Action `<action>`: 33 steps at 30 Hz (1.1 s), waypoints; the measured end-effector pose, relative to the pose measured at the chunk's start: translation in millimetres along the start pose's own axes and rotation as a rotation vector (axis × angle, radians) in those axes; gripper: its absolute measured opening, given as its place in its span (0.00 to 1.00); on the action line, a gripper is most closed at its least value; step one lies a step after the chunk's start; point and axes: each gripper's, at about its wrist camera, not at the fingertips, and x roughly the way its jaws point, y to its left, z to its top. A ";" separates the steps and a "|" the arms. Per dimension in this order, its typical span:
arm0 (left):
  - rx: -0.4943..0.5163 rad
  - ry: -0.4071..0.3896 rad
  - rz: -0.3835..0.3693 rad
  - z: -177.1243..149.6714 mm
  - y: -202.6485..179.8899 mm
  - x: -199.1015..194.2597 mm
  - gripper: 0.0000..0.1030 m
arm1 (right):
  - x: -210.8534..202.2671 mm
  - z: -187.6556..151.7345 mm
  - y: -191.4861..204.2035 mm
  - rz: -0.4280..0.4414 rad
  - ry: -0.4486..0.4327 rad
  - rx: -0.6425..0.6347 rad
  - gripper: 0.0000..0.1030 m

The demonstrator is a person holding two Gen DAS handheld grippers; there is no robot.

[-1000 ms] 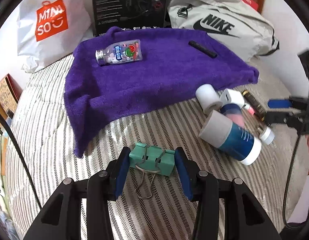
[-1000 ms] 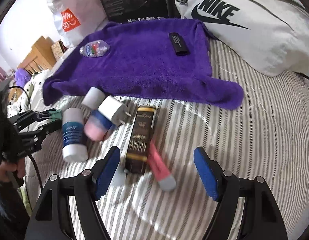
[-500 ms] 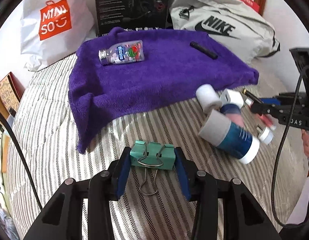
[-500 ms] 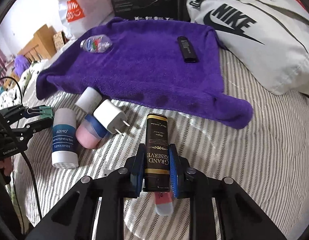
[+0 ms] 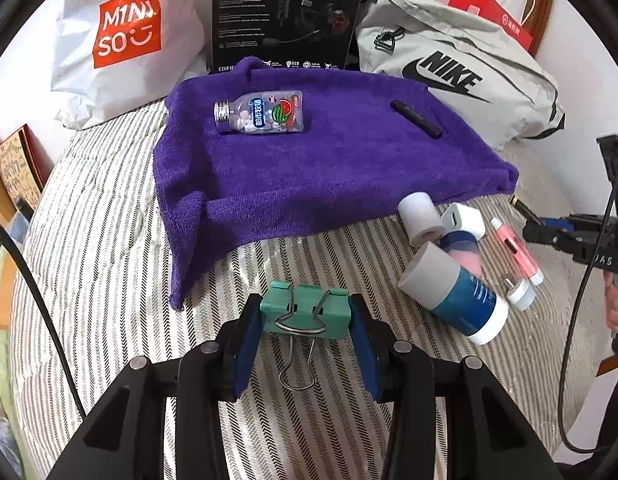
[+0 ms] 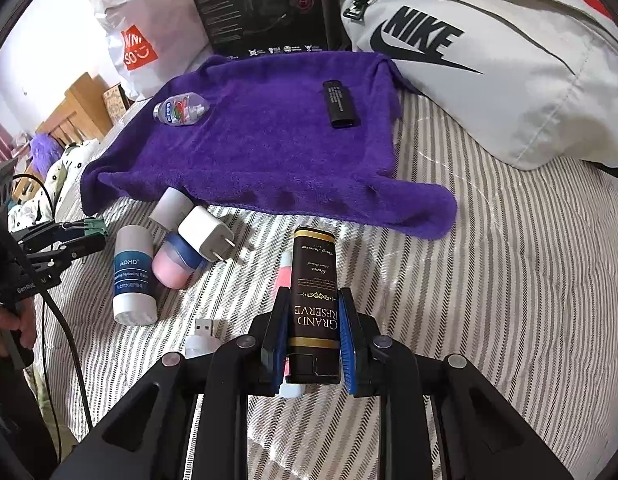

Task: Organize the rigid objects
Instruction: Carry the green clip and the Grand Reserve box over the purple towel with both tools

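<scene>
With the left gripper [image 5: 305,316] clamped on the teal metal binder clip [image 5: 305,311] and the right gripper [image 6: 314,330] clamped on the dark brown rectangular "Grand Reserve" box [image 6: 314,288], both loads should travel level and be set flat on open patches of the purple fleece towel [image 5: 309,168], clear of the 2 items there.

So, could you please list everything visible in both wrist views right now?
towel: 1, purple, on bed
candy bottle: 1, clear, on towel
flat black device: 1, on towel
ADMD tube: 1, blue-white, on bed
charger: 1, white, atop pink jar
USB stick: 1, white, on bed
pink tube: 1, on bed
Nike bag: 1, grey, behind towel
left gripper: holds green binder clip
right gripper: holds Grand Reserve bottle
</scene>
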 end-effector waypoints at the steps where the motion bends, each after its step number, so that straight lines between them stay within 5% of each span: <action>1: 0.000 0.000 0.003 0.7 0.0 -0.4 0.40 | -1.0 -0.8 -1.4 0.000 0.000 0.003 0.22; 15: -0.018 -0.038 0.005 17.6 2.3 -18.7 0.40 | -17.8 11.4 1.2 0.042 -0.032 -0.015 0.22; 33: -0.014 -0.069 0.009 62.3 10.0 -19.3 0.40 | -14.1 74.3 7.7 0.081 -0.070 -0.048 0.22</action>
